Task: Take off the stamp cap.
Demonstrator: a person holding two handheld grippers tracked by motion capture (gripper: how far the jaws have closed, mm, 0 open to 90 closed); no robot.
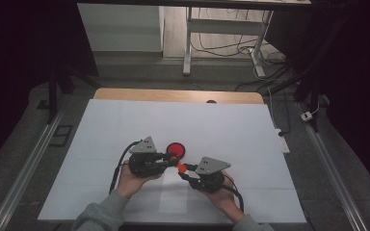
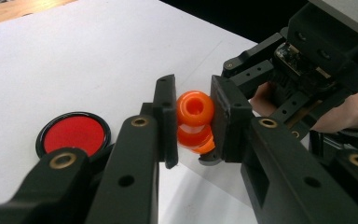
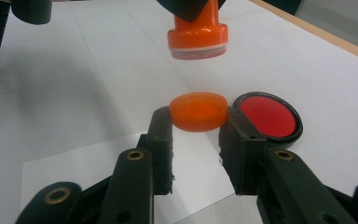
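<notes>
An orange stamp (image 2: pixel 195 109) with a round knob hangs above the table, and my left gripper (image 2: pixel 194 116) is shut on that knob. In the right gripper view the stamp (image 3: pixel 197 35) hangs base down, with its pale face showing. Just below it my right gripper (image 3: pixel 198 122) is shut on a shallow orange cap (image 3: pixel 198 111), apart from the stamp. A round red ink pad (image 1: pixel 176 149) in a black rim lies on the white sheet just beyond both grippers. In the high view the left gripper (image 1: pixel 172 158) and the right gripper (image 1: pixel 185 169) meet tip to tip.
A large white sheet (image 1: pixel 125 125) covers the table, and the wooden edge (image 1: pixel 173 95) shows at the far side. A smaller white paper (image 1: pixel 173 195) lies near the front edge. Desk legs and cables stand on the floor beyond.
</notes>
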